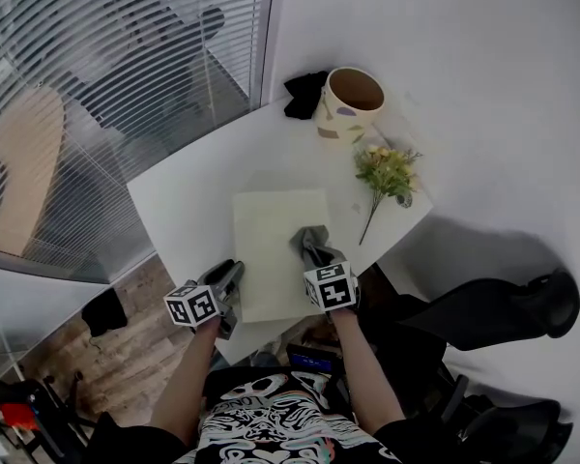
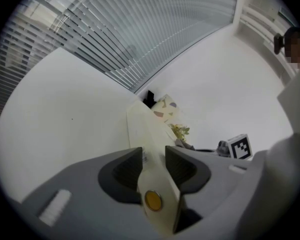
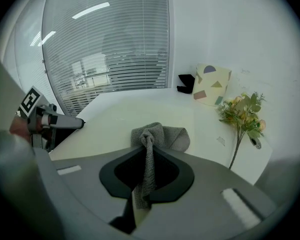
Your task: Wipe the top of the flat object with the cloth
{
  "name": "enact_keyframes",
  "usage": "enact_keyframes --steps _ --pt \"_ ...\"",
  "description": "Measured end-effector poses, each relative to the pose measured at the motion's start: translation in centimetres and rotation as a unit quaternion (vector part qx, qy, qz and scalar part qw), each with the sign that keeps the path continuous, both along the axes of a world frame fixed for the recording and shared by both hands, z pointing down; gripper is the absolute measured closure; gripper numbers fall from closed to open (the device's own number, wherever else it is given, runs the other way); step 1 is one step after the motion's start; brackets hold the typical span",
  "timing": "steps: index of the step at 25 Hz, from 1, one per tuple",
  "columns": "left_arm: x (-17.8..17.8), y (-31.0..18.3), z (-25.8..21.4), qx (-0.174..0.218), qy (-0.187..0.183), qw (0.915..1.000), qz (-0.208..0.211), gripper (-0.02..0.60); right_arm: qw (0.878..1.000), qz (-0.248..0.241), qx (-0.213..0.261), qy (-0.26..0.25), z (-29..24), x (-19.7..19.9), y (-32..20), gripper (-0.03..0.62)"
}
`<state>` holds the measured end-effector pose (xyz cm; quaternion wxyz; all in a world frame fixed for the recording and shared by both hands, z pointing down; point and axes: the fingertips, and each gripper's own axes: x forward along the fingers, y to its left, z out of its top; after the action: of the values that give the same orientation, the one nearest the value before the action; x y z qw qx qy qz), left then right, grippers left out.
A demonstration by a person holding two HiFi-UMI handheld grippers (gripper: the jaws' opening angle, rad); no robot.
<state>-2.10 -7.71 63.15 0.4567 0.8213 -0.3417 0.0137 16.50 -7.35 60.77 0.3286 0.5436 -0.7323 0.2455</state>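
A pale cream flat object (image 1: 271,230) lies on a white table (image 1: 188,196), close to the table's near edge, and wiping looks only just under way. The grey cloth (image 1: 312,241) rests bunched on the object's near right part, touching its surface, while most of the top, further out and to the left, is bare. Whether any of it has already been wiped cannot be told, since no marks or damp streaks show. The left gripper (image 2: 154,154) is clamped on the object's near left edge, the thin pale sheet pinched between its jaws, apparently to steady it. The right gripper (image 3: 149,151) is clenched on a twisted fold of the cloth, the rest of which spreads out just past the jaw tips onto the object. Both bare forearms reach forward from the person's body, roughly parallel, with the grippers held low over the near end of the table. A patterned cup (image 1: 350,104) and a sprig of flowers (image 1: 387,170) sit further back, well apart from the work.
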Motion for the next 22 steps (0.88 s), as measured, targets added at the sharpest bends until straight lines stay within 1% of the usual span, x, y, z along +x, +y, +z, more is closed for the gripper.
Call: enact_keyframes --steps 12,16,19,22 --pt "-0.1 -0.1 0.0 0.005 -0.003 1.0 -0.008 0.382 1.0 -0.016 0.004 -0.006 -0.1 -0.9 2.2 0.579" --pt "-0.1 0.0 -0.2 0.006 -0.004 0.9999 -0.01 0.382 1.0 -0.023 -0.003 -0.006 -0.2 -1.3 3.4 0.579" --pt "-0.1 0.0 -0.4 0.009 -0.004 0.9999 -0.01 0.383 0.999 -0.036 -0.002 -0.009 -0.3 -1.8 3.9 0.579" --pt "-0.2 -0.2 -0.4 0.01 -0.004 0.9999 -0.01 0.385 0.998 -0.053 -0.013 -0.01 -0.4 -2.5 4.5 0.579"
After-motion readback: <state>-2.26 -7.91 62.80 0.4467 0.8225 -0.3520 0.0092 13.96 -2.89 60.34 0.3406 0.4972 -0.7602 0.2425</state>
